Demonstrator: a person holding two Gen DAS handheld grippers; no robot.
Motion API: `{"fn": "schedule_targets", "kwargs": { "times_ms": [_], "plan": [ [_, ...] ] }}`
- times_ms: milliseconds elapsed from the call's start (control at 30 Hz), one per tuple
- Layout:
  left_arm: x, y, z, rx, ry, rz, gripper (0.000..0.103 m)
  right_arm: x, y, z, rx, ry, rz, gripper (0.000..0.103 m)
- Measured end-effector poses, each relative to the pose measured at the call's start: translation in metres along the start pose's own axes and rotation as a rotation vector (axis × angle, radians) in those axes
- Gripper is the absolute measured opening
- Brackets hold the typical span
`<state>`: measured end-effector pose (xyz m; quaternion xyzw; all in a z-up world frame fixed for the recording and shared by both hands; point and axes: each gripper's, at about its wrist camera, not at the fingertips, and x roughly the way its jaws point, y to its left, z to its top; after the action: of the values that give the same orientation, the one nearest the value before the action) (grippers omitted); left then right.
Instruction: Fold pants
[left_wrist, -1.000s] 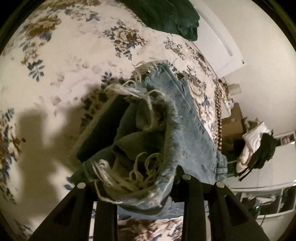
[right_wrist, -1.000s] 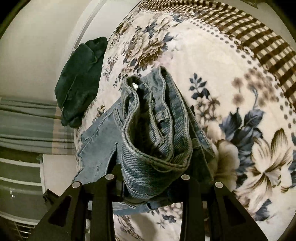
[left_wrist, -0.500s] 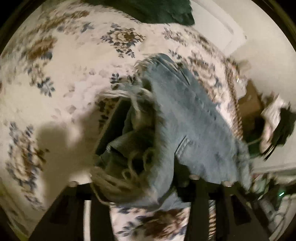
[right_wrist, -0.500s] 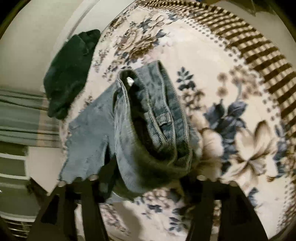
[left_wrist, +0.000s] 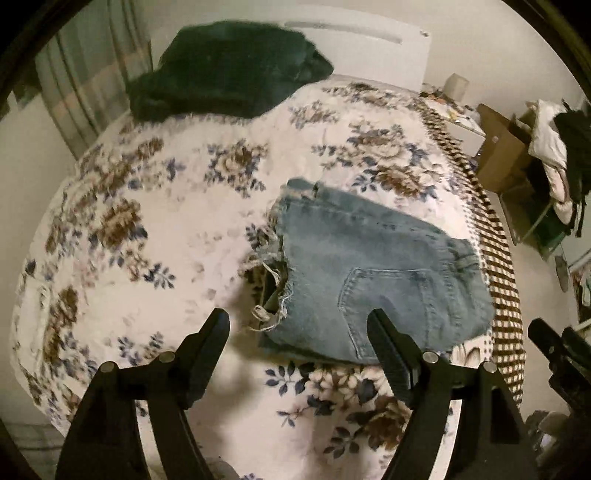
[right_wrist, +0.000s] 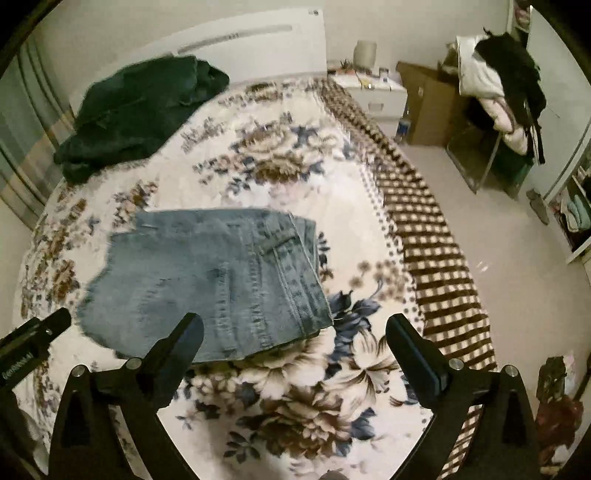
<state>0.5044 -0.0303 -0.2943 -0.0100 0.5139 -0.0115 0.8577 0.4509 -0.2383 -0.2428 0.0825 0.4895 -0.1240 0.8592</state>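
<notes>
The light blue jeans lie folded into a flat bundle on the floral bedspread, frayed hems at the left, waistband and back pocket at the right. They also show in the right wrist view. My left gripper is open and empty, raised above the near edge of the bundle. My right gripper is open and empty, above the bundle's near right corner. The right gripper shows at the edge of the left wrist view.
A dark green garment lies crumpled at the bed's far end, also in the right wrist view. The checked border of the bedspread marks the right edge. A nightstand, cardboard box and clothes rack stand beyond.
Both grippers have let go of the jeans, opened and pulled back and up. The jeans have dropped onto the bed as a flat folded bundle.
</notes>
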Motion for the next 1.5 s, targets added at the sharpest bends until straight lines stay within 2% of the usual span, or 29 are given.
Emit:
{"fn": "schedule_targets", "kwargs": {
  "times_ms": [200, 400, 600, 767, 800, 833, 867, 933, 1167, 1500],
  "plan": [
    [-0.076, -0.005, -0.006, 0.022, -0.078, 0.014, 0.076, -0.085, 0.003, -0.008, -0.014, -0.063, 0.001, 0.101],
    [-0.161, -0.013, -0.027, 0.03, -0.166, 0.017, 0.075, -0.185, 0.003, -0.025, -0.045, -0.149, 0.026, 0.101],
    [-0.246, -0.021, -0.062, 0.016, -0.248, 0.012, 0.075, -0.287, -0.009, -0.061, -0.077, -0.23, 0.058, 0.101],
    [-0.304, -0.025, -0.1, 0.007, -0.296, 0.011, 0.076, -0.348, -0.026, -0.097, -0.087, -0.27, 0.066, 0.101],
    [-0.309, -0.026, -0.105, 0.007, -0.302, 0.015, 0.076, -0.359, -0.03, -0.104, -0.083, -0.275, 0.07, 0.101],
    [-0.319, -0.025, -0.113, 0.006, -0.308, 0.015, 0.081, -0.371, -0.034, -0.111, -0.085, -0.282, 0.069, 0.101],
    [-0.325, -0.024, -0.118, 0.003, -0.312, 0.015, 0.093, -0.381, -0.037, -0.117, -0.086, -0.29, 0.066, 0.101],
    [-0.339, -0.023, -0.13, -0.008, -0.321, 0.023, 0.099, -0.404, -0.042, -0.131, -0.095, -0.307, 0.06, 0.101],
    [-0.371, -0.019, -0.151, -0.012, -0.346, 0.048, 0.1, -0.456, -0.047, -0.158, -0.108, -0.336, 0.051, 0.103],
    [-0.389, -0.001, -0.163, 0.018, -0.357, 0.053, 0.1, -0.491, -0.038, -0.173, -0.08, -0.356, 0.032, 0.103]
  ]
}}
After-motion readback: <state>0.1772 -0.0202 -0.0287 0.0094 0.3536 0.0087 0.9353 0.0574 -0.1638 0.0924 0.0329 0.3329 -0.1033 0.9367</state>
